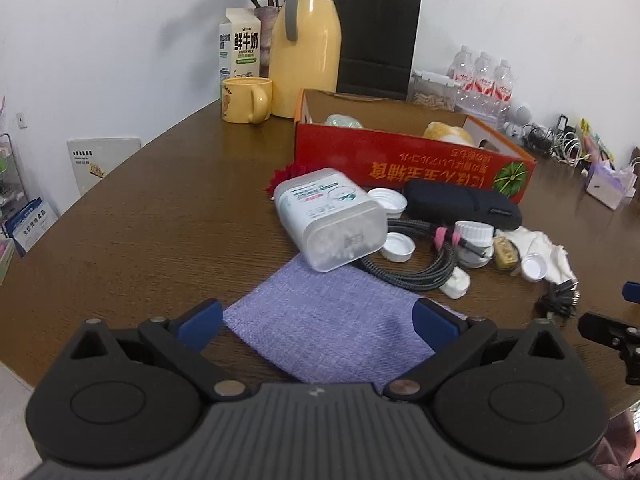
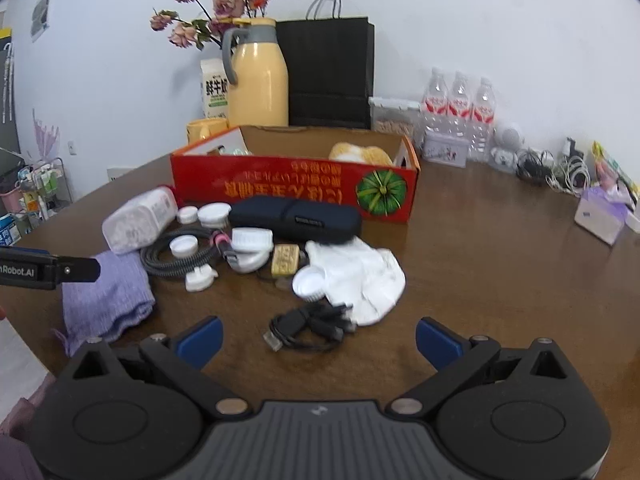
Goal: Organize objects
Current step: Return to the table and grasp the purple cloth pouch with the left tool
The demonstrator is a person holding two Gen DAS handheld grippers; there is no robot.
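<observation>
Both jaws gaped empty: left gripper [image 1: 318,320] over the purple cloth [image 1: 332,320], right gripper [image 2: 318,340] near the black cable [image 2: 308,326]. Red box [image 2: 296,194] at centre frame held little; clutter remained below it.

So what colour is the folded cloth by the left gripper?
Light purple cloth, clearest in the left wrist view.

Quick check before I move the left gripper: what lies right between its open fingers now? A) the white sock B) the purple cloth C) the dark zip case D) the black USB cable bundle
B: in the left wrist view the purple cloth lies flat on the table between the open fingers of the left gripper, with nothing gripped.
</observation>
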